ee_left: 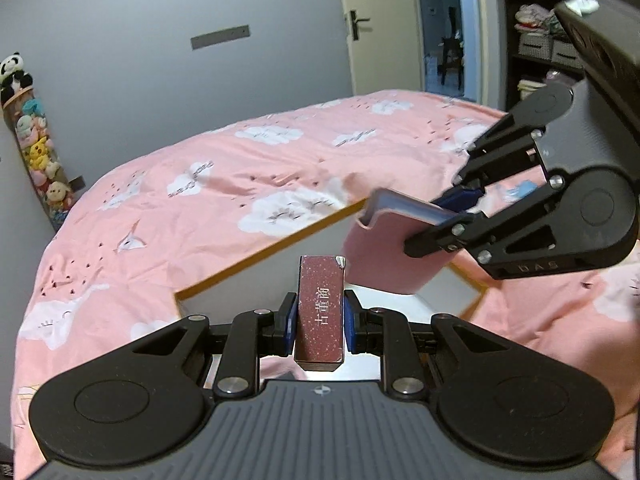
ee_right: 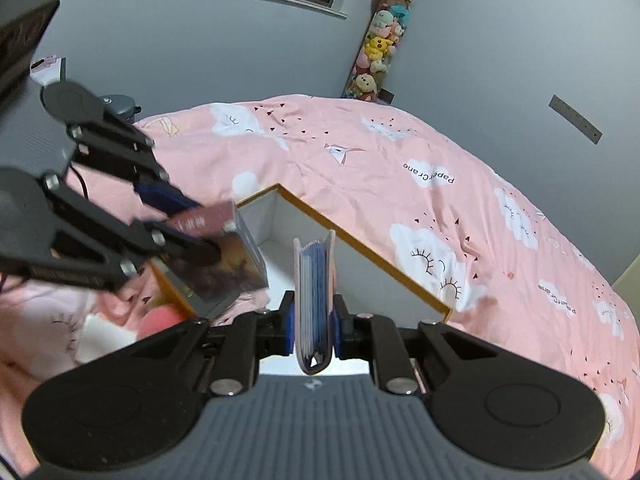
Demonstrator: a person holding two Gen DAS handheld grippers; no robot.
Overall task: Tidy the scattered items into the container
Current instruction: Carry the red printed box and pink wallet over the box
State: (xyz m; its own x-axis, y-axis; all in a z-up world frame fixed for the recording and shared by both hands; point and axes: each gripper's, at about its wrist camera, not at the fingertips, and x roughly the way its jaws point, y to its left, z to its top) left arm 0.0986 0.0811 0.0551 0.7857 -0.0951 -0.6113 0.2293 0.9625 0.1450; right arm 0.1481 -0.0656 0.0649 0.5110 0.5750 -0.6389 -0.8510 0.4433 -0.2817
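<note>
My left gripper (ee_left: 320, 314) is shut on a maroon book (ee_left: 322, 300) with white Chinese lettering, held upright above the box. The box (ee_left: 264, 255) is white inside with an orange rim and sits on the pink bed. My right gripper (ee_left: 440, 216) comes in from the right, shut on a pink card holder (ee_left: 384, 248) that hangs over the box. In the right wrist view, the right gripper (ee_right: 314, 318) clamps the pink holder (ee_right: 314, 276), its blue pages showing. To its left, the left gripper (ee_right: 196, 228) carries the book (ee_right: 232, 264) above the box's (ee_right: 360, 249) near corner.
A pink cloud-print duvet (ee_left: 200, 200) covers the bed all around the box. A pink round item (ee_right: 160, 322) and a white item (ee_right: 100, 340) lie on the bed at lower left. A tube of plush toys (ee_right: 380, 40) stands by the wall, and an open doorway (ee_left: 444, 28) is beyond the bed.
</note>
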